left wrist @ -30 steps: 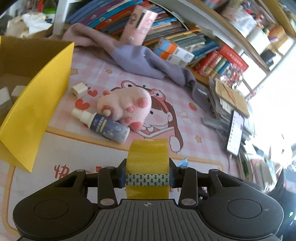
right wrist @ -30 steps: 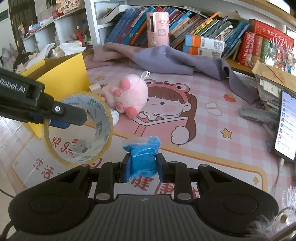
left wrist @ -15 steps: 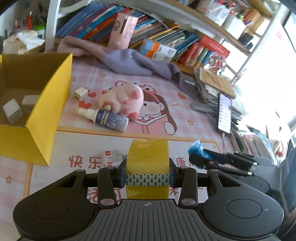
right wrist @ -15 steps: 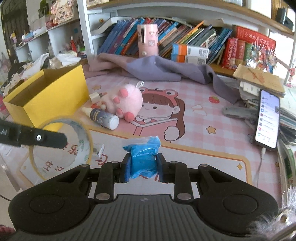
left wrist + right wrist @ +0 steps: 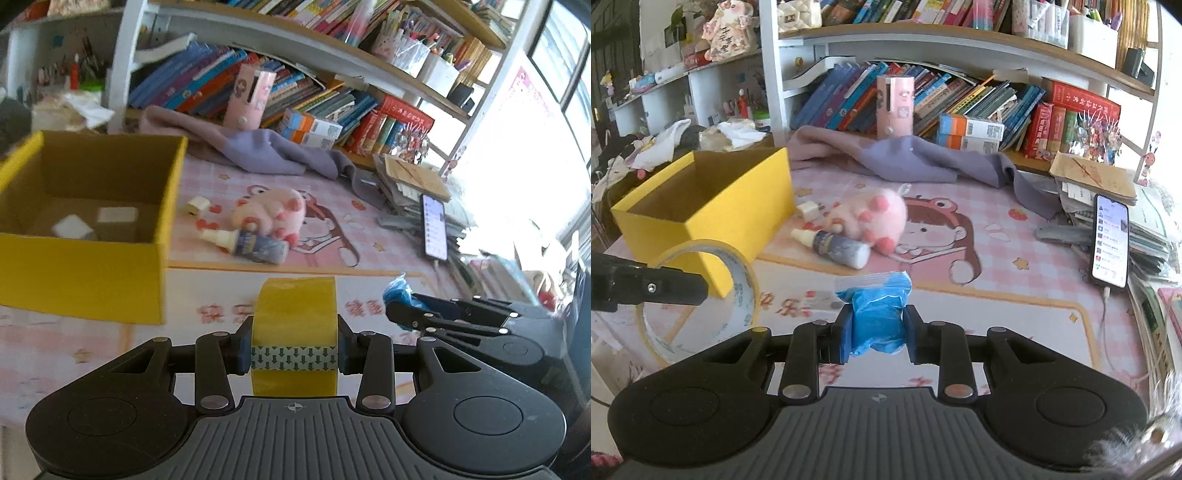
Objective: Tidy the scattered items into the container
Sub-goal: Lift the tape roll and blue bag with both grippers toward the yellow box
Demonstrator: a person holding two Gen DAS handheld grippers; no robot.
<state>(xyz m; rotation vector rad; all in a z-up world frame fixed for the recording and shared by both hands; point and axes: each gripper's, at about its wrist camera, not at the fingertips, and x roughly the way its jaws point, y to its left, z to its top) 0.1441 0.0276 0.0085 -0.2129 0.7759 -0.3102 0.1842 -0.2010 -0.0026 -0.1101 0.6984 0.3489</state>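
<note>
The left gripper clamps a yellow roll of clear packing tape; the right gripper pinches a crumpled blue plastic bag. Farther off, the open yellow cardboard box holds two white blocks.

We see a yellow tape roll held on edge, a blue packet pinched, pink plush & bottle lying beside open yellow box.

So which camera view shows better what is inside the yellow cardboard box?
The left wrist view: it looks down into the yellow cardboard box, showing two white blocks on its floor. The right wrist view shows mostly its outer walls.
</note>
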